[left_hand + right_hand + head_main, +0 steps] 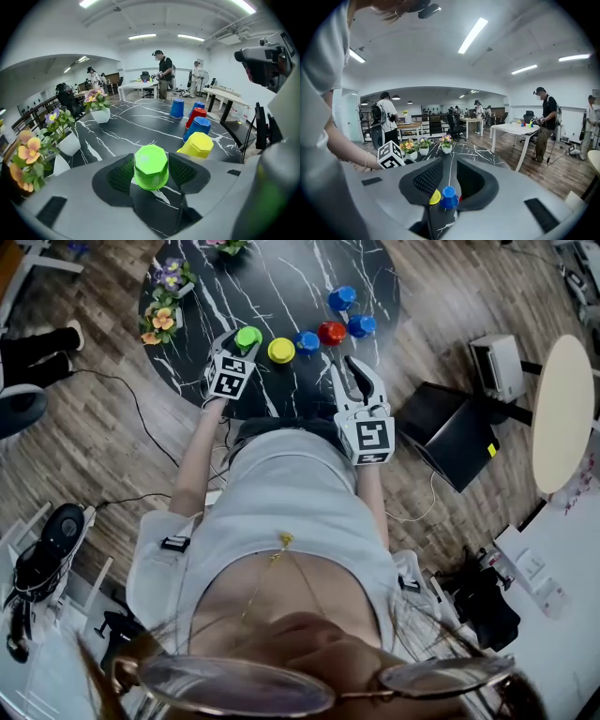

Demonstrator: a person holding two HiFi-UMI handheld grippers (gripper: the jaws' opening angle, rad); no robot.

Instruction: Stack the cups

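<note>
An upturned green cup [249, 336] [151, 166] stands on the black marble table [281, 277] between the fingers of my left gripper [242, 341] [151, 174]. That gripper is open and its pads stand just off the cup's sides. To the right runs a row of upturned cups: yellow [281, 351] [198, 144], blue [307, 341] [199, 126], red [331, 332] [197, 115] and blue [361, 325]; another blue cup [342, 298] [177, 108] stands farther back. My right gripper [357, 368] [449, 176] hovers near the table's front edge, narrowly open, with nothing between its jaws.
Small flower pots [164, 296] [101, 112] stand along the table's left side. On the wooden floor to the right are a black box [455, 432] and a round pale table [562, 413]. Cables run across the floor at left. Several people stand far off.
</note>
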